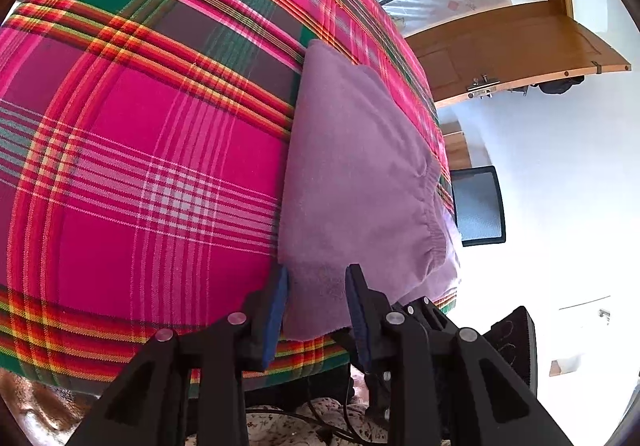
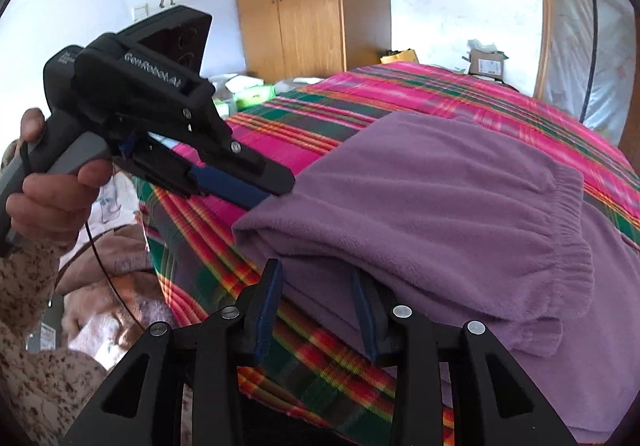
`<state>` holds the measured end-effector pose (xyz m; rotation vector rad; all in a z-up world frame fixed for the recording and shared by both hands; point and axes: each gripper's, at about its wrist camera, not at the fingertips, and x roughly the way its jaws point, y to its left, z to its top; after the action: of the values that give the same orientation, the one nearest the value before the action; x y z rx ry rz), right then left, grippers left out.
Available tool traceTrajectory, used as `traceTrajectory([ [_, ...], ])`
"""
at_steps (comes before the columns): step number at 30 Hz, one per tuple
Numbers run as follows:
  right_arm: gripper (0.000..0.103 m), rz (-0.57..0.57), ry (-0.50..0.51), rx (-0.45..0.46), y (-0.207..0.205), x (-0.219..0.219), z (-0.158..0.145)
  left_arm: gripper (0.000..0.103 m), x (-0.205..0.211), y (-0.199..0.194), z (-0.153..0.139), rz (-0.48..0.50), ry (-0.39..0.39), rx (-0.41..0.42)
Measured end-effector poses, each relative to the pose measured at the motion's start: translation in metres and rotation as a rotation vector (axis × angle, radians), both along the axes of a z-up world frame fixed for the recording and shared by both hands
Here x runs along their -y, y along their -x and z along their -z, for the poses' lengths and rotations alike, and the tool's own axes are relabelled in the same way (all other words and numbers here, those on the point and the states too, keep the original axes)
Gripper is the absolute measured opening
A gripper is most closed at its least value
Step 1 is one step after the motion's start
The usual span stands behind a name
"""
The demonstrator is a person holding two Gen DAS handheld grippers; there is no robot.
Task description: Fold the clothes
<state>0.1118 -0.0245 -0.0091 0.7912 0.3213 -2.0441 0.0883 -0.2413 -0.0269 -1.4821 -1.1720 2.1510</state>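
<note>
With the purple fleece garment (image 2: 420, 198) already doubled over on itself and lying on the plaid bedspread (image 1: 132, 134) near the bed's edge, the fold looks well advanced; its elastic waistband (image 2: 568, 238) sits on the top layer, toward the right in the right wrist view. Left gripper (image 1: 316, 282): jaws apart, straddling the near corner of the folded stack, one blue pad against the fabric's left edge and the other lying on top of it; no pinch visible, cloth not bunched between the pads. Right gripper (image 2: 316, 278): jaws apart too, one finger clear over the bedspread, the other tucked at or under the hem of the upper layer; whether that pad touches the fleece I cannot tell. No earlier view to compare. The person's hand (image 2: 52, 190), in a speckled sleeve (image 2: 36, 374), works the left tool's trigger handle at the left of the right wrist view. Judgement: a release or regrip between folds. Next move likely calls for both claws to close on the near edge together, lift evenly and carry it across so the layers stay square; an uneven grip risks dragging the top layer off the one beneath.
</note>
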Motion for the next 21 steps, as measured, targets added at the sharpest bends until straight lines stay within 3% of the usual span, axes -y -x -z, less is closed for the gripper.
traceTrajectory([
  [3, 0.056, -0.048, 0.048, 0.034, 0.001, 0.01, 0.002, 0.03, 0.001, -0.001, -0.002, -0.002, 0.001, -0.002],
  [11, 0.056, -0.131, 0.058, 0.006, -0.003, 0.039, 0.004, 0.03, 0.001, -0.001, -0.005, -0.003, 0.008, -0.001],
  [15, 0.056, -0.225, 0.078, 0.053, -0.012, 0.041, 0.005, 0.03, 0.001, 0.0, -0.004, -0.002, 0.008, 0.002],
  [21, 0.056, -0.244, 0.104, 0.104, -0.014, 0.038, 0.005, 0.03, 0.002, -0.001, -0.003, 0.001, 0.01, 0.005],
])
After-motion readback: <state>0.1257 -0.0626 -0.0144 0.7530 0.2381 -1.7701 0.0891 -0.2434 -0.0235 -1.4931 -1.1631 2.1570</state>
